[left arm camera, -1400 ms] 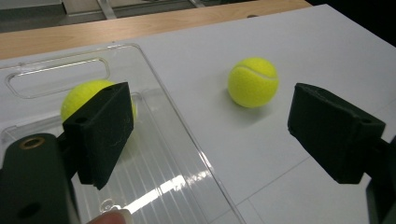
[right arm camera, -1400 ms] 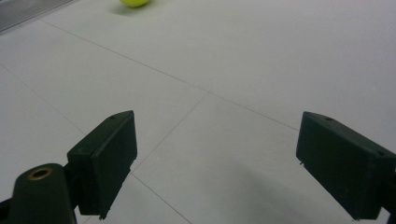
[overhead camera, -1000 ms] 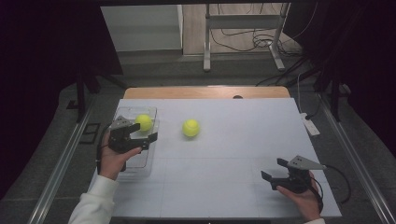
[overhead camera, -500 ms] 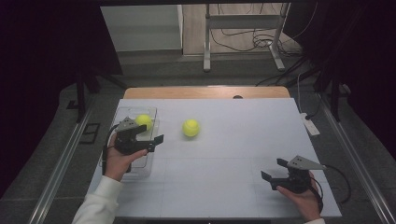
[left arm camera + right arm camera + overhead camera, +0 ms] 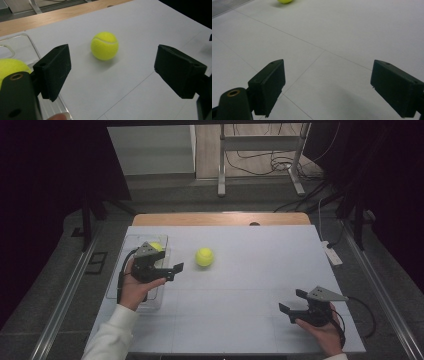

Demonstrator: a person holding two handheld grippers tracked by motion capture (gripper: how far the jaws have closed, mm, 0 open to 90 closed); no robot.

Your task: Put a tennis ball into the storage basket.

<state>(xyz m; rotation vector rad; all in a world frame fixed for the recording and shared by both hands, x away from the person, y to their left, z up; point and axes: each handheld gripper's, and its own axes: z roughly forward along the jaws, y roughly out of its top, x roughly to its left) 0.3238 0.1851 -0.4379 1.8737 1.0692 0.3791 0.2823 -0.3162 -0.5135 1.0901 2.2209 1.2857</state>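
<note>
1. Left gripper is above the left part of the table, at the right edge of the clear tray. Jaws are spread, nothing btw them; they point toward the table centre

2. In left gripper view the two black jaws stand wide apart, and the tennis ball lies on the white surface ahead, btw the jaws in the picture but farther away, not touched

3. In high view the same tennis ball rests free on the table, just right of the tray and near the left gripper tips

4. A second ball sits in the tray at its far end, partly hidden behind the left gripper; in left gripper view it shows at the left edge, behind the left jaw

5. Right gripper is at the near right part of the table, well apart from both balls. Jaws are spread and empty

6. In right gripper view the jaws are wide over bare white surface w/ thin lines; a ball shows at the top edge, far off
</note>
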